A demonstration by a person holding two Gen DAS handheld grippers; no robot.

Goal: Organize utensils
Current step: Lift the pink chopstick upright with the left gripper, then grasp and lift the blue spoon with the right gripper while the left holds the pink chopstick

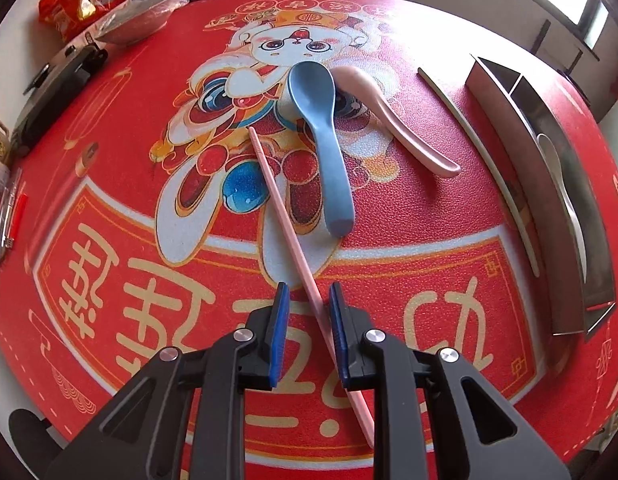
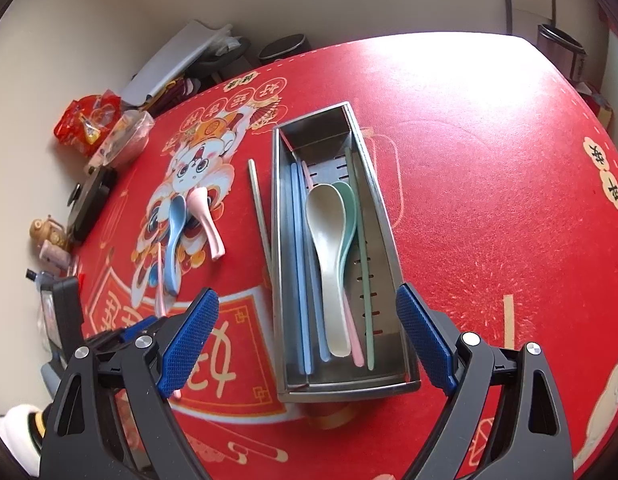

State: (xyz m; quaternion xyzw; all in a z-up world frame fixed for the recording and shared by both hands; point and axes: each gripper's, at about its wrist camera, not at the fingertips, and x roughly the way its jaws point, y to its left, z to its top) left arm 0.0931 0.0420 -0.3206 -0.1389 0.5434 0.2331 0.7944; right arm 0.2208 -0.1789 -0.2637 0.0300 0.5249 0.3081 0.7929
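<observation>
Utensils are split between the red printed table mat and the steel organizer tray.

Left side: my left gripper points steeply down with the pink chopstick running between its blue pads, from 11 o'clock to 5 o'clock. The jaws stand narrowly apart; the stick lies against the right-hand pad with a clear gap at the other, so I judge it straddled, not clamped. The stick is thin, straight and ribbed at its far tip. Straddling it near the thick end looks like a setup for a lift toward the tray.

At 12 o'clock of that gripper lies the blue spoon, smooth matte plastic, bowl up, handle toward me. Just right, touching it at the bowl, is the pink spoon, handle trailing to 4 o'clock. A grey chopstick pair lies alongside the tray's left wall.

Right side: my right gripper hangs wide open and empty over the tray's near end, apparently waiting. Inside, laid lengthwise, are blue chopsticks, a cream spoon nested on a green spoon, and a green chopstick above slotted drain holes.
</observation>
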